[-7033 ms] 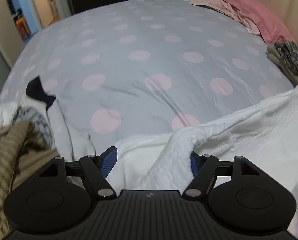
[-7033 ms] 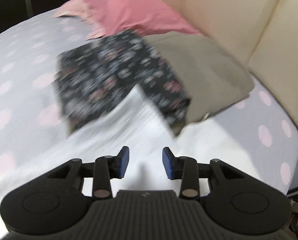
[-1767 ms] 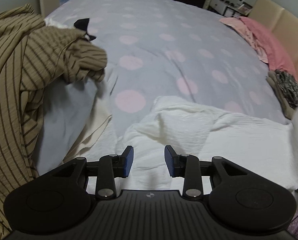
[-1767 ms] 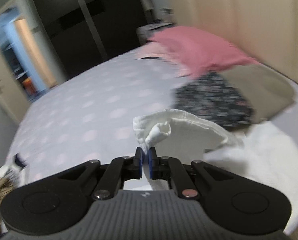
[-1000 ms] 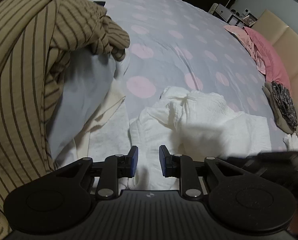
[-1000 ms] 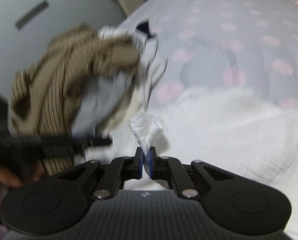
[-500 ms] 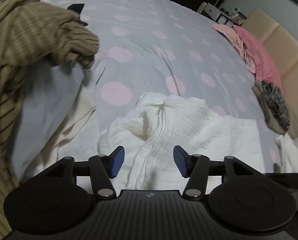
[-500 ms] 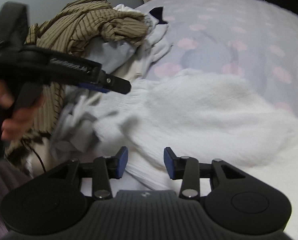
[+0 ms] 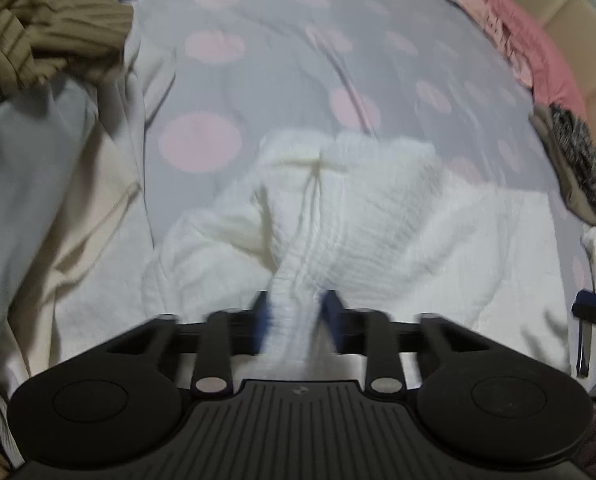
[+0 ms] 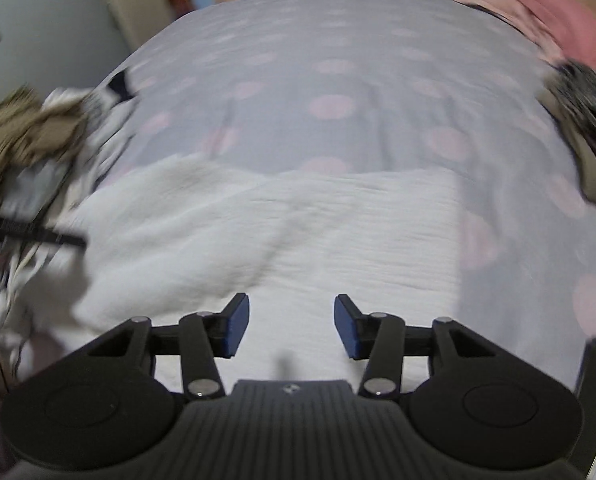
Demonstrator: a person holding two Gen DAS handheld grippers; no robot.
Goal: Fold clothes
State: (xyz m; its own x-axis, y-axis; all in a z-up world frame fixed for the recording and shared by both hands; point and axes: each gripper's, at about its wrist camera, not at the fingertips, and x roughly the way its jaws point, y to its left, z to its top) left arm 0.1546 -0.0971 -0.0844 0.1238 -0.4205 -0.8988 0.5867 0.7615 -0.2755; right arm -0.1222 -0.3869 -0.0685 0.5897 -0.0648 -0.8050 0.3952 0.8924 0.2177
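Left gripper point(image 9: 296, 322): jaws partly closed around a bunched ridge of the white garment point(image 9: 362, 216); blur hides whether they actually pinch it, so grip state unclear. Right gripper point(image 10: 291, 328): jaws wide apart, holding nothing, hovering over the flat part of the same garment point(image 10: 338, 232). Garment lies spread on the bed point(image 9: 282, 60), grey cover with pink dots, near edge, rumpled on its left side. Striped brown clothing pile point(image 9: 38, 36) sits to its left. Pink pillow point(image 9: 538, 48) and a dark patterned garment point(image 9: 578, 152) sit at the headboard end, well apart. Right view is motion-blurred.
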